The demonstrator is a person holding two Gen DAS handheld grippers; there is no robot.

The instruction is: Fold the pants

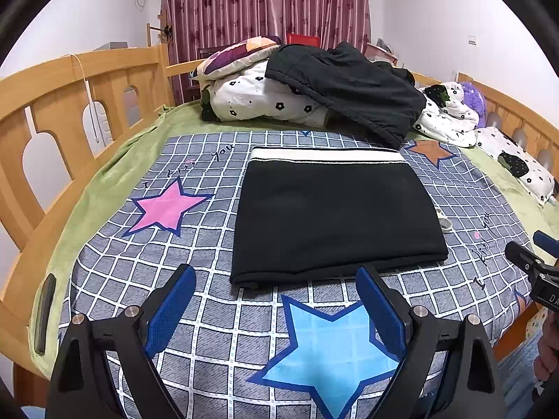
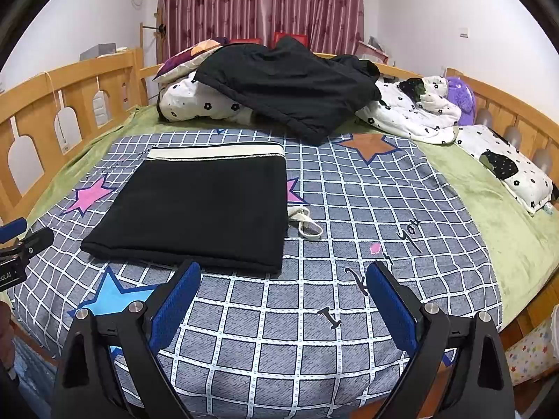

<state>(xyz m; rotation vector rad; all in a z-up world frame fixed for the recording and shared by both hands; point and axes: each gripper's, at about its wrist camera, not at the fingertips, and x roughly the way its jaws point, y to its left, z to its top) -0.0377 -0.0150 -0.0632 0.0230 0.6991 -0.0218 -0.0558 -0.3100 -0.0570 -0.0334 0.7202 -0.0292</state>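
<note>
Pants [image 1: 335, 216] are seen lying on the bed [image 1: 115, 160], on its checked star-print cover, already folded into a flat black rectangle with a cream waistband along the far edge. Soft, light, limp cloth is judged likely; a hold would best be taken at the near folded edge, through all layers. A cream drawstring [image 2: 307, 225] trails beside them. Jaws of the left gripper [image 1: 276, 302] and right gripper [image 2: 283, 300] are held wide apart, empty.
</note>
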